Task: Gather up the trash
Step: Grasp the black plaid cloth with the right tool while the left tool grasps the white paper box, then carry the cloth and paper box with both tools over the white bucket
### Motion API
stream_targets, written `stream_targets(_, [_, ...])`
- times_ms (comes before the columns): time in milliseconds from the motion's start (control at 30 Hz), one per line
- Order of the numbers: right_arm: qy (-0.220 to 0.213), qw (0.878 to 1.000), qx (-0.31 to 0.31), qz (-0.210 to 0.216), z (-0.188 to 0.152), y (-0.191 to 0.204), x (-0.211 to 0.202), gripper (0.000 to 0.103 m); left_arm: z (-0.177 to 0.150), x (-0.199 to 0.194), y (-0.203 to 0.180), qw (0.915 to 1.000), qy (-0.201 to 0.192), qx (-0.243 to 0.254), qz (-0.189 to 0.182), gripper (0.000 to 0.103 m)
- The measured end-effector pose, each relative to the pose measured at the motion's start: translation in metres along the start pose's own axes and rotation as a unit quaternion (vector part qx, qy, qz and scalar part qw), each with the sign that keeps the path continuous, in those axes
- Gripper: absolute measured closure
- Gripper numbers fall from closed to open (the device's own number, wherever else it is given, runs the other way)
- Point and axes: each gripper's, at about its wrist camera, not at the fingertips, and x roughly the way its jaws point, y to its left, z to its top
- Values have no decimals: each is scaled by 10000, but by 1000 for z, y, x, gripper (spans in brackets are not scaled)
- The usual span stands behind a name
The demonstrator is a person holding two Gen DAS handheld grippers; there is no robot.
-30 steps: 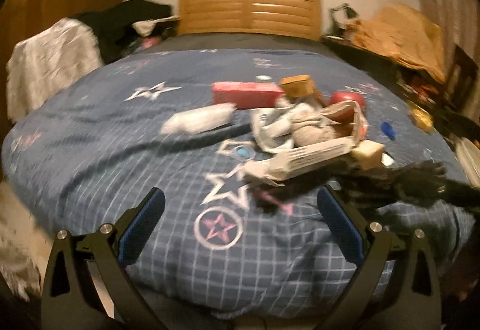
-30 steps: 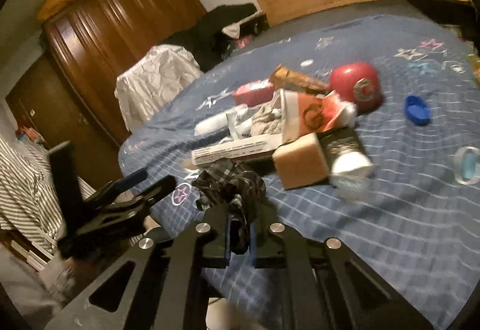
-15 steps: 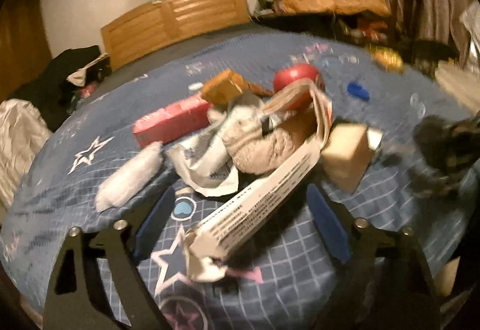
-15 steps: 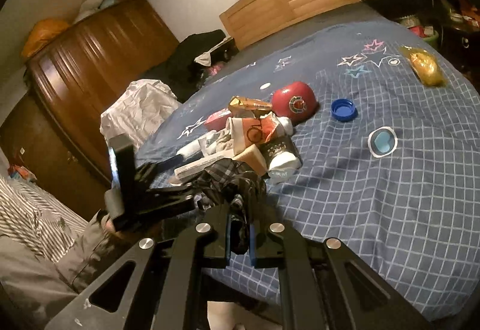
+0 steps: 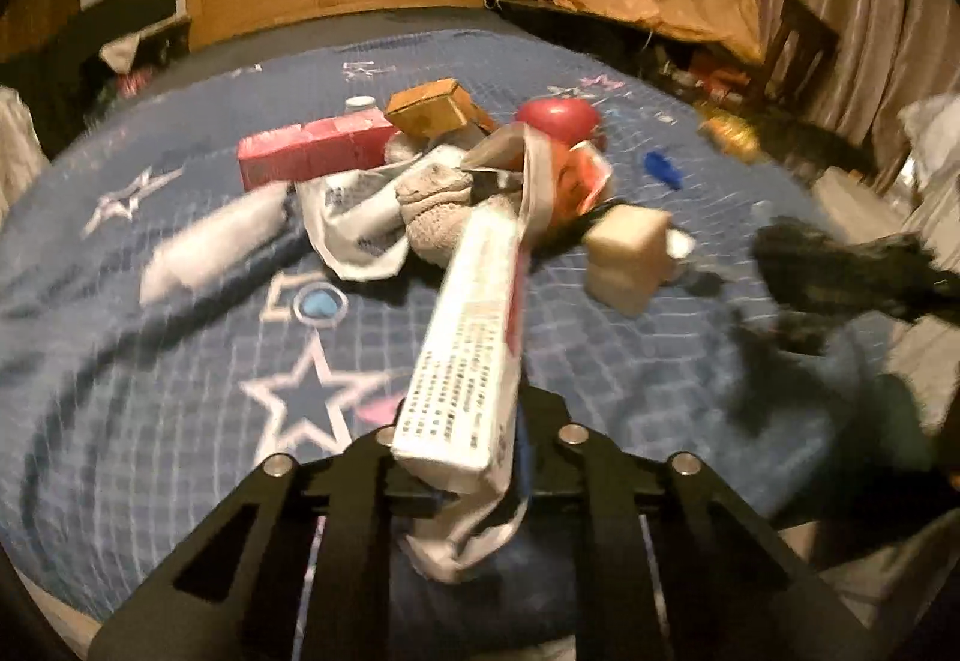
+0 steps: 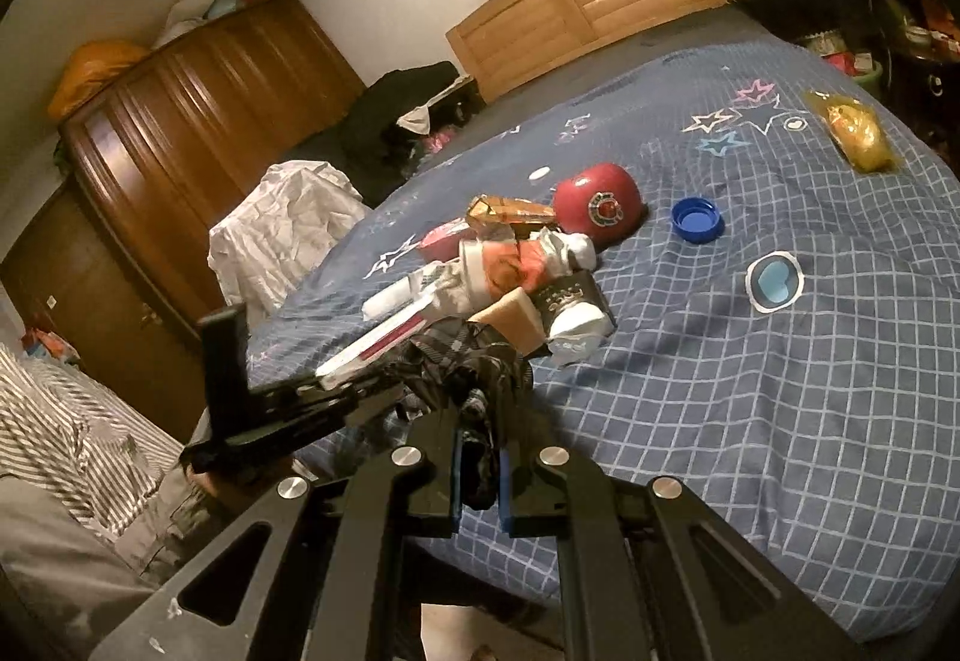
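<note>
The left tongs [image 5: 480, 457] have just been closing and now pinch the near end of the long white carton [image 5: 465, 343], lifting it off the bed [image 5: 150, 421]. The right tongs [image 6: 480, 472] clamp a dark plaid bag [image 6: 462, 361] (presumably the trash sack) just beside the pile.

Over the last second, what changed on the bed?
The left claw moved in on the trash pile and has just closed on the long white box. The right claw stays shut on the dark plaid bag; the other trash lies unmoved.
</note>
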Motion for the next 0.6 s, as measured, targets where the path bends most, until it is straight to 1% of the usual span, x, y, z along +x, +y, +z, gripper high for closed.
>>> stream_targets(100, [-53, 10000, -33, 21, 0, 3, -4, 94, -3, -11, -2, 9996, -63, -210, -203, 93])
stream_targets(233, [-129, 9999, -108, 20, -1, 9, -11, 94, -3, -25, -15, 9992, -224, -157, -280, 94])
stream_targets(467, [-336, 9993, -188, 3, -3, 17, -27, 94, 3, -53, -23, 9963, -568, -355, -543, 94])
stream_targets(600, [-446, 9987, -261, -8, -3, 21, -36, 94, 10, -68, -29, 9947, -766, -364, -586, 94])
